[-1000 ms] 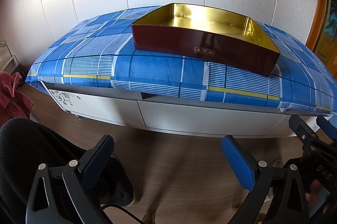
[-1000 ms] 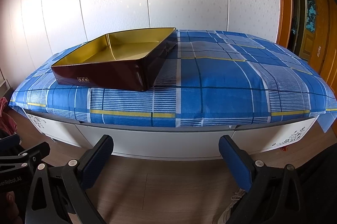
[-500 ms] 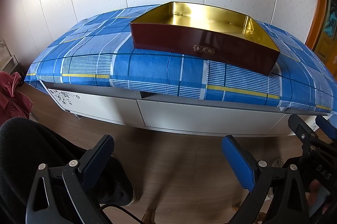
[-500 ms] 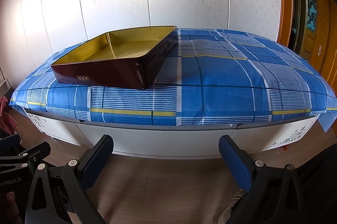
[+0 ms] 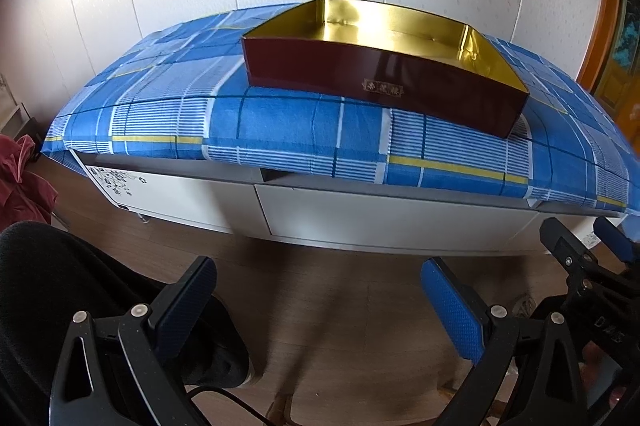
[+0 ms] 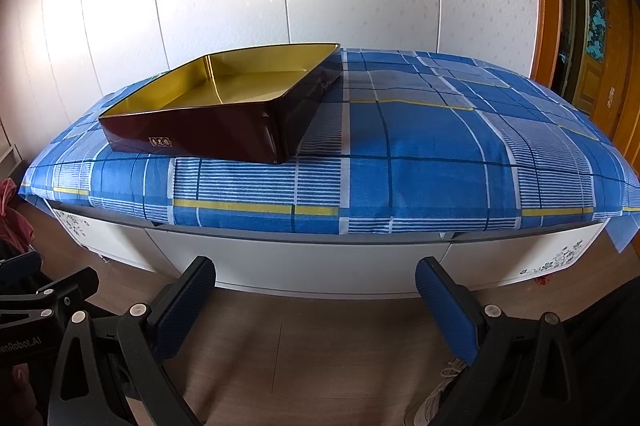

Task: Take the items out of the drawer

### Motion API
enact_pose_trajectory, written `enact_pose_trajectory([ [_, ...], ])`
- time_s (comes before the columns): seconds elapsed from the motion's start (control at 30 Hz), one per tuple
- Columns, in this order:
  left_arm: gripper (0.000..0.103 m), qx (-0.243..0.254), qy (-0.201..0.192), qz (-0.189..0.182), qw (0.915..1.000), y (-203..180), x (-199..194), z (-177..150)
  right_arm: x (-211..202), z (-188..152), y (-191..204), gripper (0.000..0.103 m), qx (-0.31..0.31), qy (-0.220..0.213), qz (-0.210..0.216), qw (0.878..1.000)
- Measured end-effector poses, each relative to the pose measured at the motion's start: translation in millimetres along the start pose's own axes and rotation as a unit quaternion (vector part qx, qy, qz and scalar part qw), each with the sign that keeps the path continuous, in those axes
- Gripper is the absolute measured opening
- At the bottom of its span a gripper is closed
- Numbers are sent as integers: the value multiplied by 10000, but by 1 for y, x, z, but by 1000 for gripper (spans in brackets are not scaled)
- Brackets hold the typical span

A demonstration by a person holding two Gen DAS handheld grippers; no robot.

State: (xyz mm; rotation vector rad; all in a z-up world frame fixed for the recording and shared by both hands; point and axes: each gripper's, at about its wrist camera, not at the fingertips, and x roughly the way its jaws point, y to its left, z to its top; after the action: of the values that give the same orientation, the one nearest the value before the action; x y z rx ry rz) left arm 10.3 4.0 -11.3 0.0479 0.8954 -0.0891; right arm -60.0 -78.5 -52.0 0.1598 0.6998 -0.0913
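A low white cabinet has a wide middle drawer (image 5: 384,218) (image 6: 312,266), its front shut or nearly so, with a narrow dark slit along its top edge. Its inside is hidden. A blue plaid cloth (image 5: 304,130) (image 6: 420,166) covers the cabinet top. On the cloth sits an empty dark-red box (image 5: 380,82) (image 6: 208,134) with a gold inside. My left gripper (image 5: 316,290) hangs open over the wooden floor, well in front of the drawer. My right gripper (image 6: 316,286) is open too, level with the drawer front and holding nothing.
A white panelled wall stands behind the cabinet. A wooden door frame (image 6: 576,38) is at the right. Red fabric (image 5: 20,178) lies at the far left. A person's dark-clothed leg (image 5: 72,290) fills the lower left. The right gripper's frame (image 5: 580,266) shows at the left view's edge.
Both grippers have edged slightly closer to the cabinet, so the cabinet and box look a little larger. Both stay open and nothing else has moved.
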Motion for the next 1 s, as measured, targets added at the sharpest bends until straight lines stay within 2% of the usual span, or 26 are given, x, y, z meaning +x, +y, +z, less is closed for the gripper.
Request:
enact_pose_trajectory([
  [0.13,103,-35,146,-600,9981,1,2,-3,9,-2,3,102,-201,234,12,9995],
  [0.17,103,-55,120,-603,9981,2,1,-3,12,-4,4,102,-239,313,32,9992],
  [0.27,103,-71,112,-276,9995,3,4,-3,27,-9,7,102,-424,707,-62,9966],
  [0.37,103,-125,215,-150,9996,6,10,-3,56,-21,15,102,-984,1409,-464,9840],
  [0.43,103,-165,326,-159,9992,9,15,-4,73,-29,18,102,-1213,1817,-534,9744],
  [0.5,103,-218,460,-327,9982,12,20,-6,95,-41,25,102,-1713,2246,-708,9567],
  [0.53,103,-240,521,-424,9975,13,23,-7,107,-49,31,102,-2139,2372,-897,9434],
  [0.63,103,-298,644,-708,9950,13,28,-10,133,-67,41,102,-3125,2558,-1199,9069],
  [0.67,103,-313,667,-776,9943,13,29,-10,142,-73,44,102,-3518,2533,-1343,8911],
  [0.7,103,-342,713,-873,9930,12,31,-11,147,-76,46,102,-3732,2501,-1437,8818],
  [0.8,103,-375,898,-1135,9888,7,37,-15,170,-93,44,102,-4616,2382,-1866,8339],
  [0.9,103,-238,1011,-1119,9883,1,42,-18,191,-102,31,102,-5165,2363,-2115,7954],
  [0.97,103,-222,1063,-1225,9865,-3,44,-20,201,-100,23,102,-5291,2392,-2163,7849],
  [1.0,103,-259,1112,-1296,9850,-4,46,-20,205,-98,18,102,-5294,2409,-2194,7833],
])
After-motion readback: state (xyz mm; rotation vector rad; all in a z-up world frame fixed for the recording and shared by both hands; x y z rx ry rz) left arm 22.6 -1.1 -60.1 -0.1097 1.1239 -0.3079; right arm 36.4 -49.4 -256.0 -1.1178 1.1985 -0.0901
